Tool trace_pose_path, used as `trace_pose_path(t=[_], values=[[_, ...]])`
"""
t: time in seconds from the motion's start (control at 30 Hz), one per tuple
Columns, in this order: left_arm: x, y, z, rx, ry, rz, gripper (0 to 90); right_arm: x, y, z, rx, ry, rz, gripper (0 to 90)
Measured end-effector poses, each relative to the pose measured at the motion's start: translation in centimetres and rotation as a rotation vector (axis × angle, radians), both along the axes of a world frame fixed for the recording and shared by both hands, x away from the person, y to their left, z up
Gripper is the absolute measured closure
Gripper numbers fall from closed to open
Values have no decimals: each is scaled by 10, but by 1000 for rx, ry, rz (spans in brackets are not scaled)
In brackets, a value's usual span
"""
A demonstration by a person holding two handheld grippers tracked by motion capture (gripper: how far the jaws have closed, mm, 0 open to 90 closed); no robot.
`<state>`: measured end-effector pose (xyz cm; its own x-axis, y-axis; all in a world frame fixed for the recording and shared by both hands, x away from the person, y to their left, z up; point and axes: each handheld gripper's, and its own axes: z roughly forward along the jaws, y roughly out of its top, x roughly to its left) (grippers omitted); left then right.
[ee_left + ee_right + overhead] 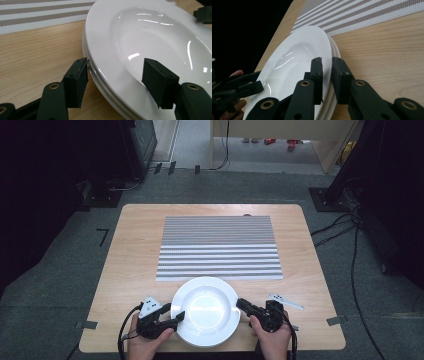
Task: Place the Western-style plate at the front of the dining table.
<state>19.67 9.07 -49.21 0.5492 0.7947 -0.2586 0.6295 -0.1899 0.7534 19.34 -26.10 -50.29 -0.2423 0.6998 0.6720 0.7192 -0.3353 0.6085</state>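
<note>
A stack of white deep plates (205, 310) sits near the front edge of the wooden table (135, 270). My left gripper (177, 316) is at the stack's left rim. In the left gripper view it (117, 75) stands open, one jaw outside the rim and one over the top plate's (150, 37) hollow, neither pressing on it. My right gripper (241, 303) is at the right rim. In the right gripper view its jaws (327, 67) are pinched on the top plate's (294, 57) rim.
A grey-and-white striped placemat (219, 247) lies just beyond the plates, its near edge almost touching them. The table's front edge is close behind both hands. Cables (350, 270) and dark stands are on the floor to the right and at the far left.
</note>
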Motion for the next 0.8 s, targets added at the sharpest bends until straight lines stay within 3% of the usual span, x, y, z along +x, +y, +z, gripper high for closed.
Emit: trace_pose_path(t=[0.07,0.1,0.2,0.23,0.4,0.5,0.77,0.8], values=[[0,-1,0,19,-9,3,406,0,0,0,1,-7,1,780],[1,3,0,-9,6,2,418,0,0,0,2,-10,2,779],[3,5,-1,-33,28,0,423,1,0,-1,13,-3,1,779],[3,6,-2,-47,33,5,430,1,-2,-1,43,18,-1,785],[1,8,0,-44,9,10,478,1,-4,-4,97,36,-3,790],[0,10,2,-48,-17,27,565,1,-4,-3,129,29,-7,791],[-1,11,2,-52,-28,30,589,1,1,-4,109,15,-1,805],[0,12,2,-57,-25,29,592,1,3,-4,127,9,18,806]])
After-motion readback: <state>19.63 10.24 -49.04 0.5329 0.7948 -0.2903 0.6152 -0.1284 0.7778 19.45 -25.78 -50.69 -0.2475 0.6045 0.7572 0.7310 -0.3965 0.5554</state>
